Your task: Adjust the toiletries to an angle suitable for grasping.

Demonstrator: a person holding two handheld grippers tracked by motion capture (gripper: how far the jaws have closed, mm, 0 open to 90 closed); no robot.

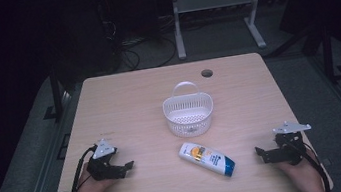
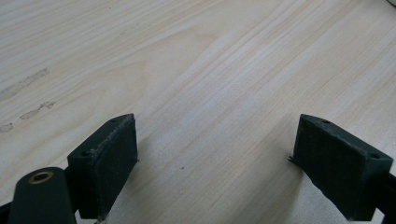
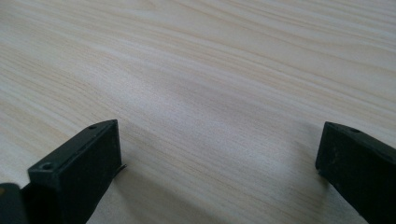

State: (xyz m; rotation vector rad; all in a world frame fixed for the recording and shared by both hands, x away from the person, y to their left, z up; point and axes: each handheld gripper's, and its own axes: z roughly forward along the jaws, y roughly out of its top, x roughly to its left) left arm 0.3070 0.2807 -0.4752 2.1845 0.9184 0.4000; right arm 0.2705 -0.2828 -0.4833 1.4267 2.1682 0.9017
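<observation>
- The left hand-held gripper point(image 1: 129, 165) rests low over the near left part of the table point(image 1: 123, 97), held in a hand point(image 1: 90, 188) that comes in from the bottom edge; a black cable loops back from it along the forearm.
- In the left gripper view its two black jaws stand wide apart, released, with bare light wood grain between them.
- The right hand-held gripper point(image 1: 258, 152) sits at the near right of the table, in the other hand point(image 1: 303, 173), and points inward toward the middle.
- In the right gripper view its jaws are likewise spread wide and released, with plain tabletop between the pads point(image 3: 100, 158).
- Between the two grippers, well apart from both, a white bottle point(image 1: 206, 158) with an orange label patch and a blue cap lies on its side near the front edge, slanted, cap end toward the right and nearer the person.
- Just beyond the bottle, at the middle of the table, stands a white perforated basket point(image 1: 188, 111), upright, its handle raised at the far side.
- Farther back, a round cable hole point(image 1: 206, 73) sits near the far edge of the table.
- Past the table, the white legs of another stand point(image 1: 177, 24) rise from a dark floor with cables on it.
</observation>
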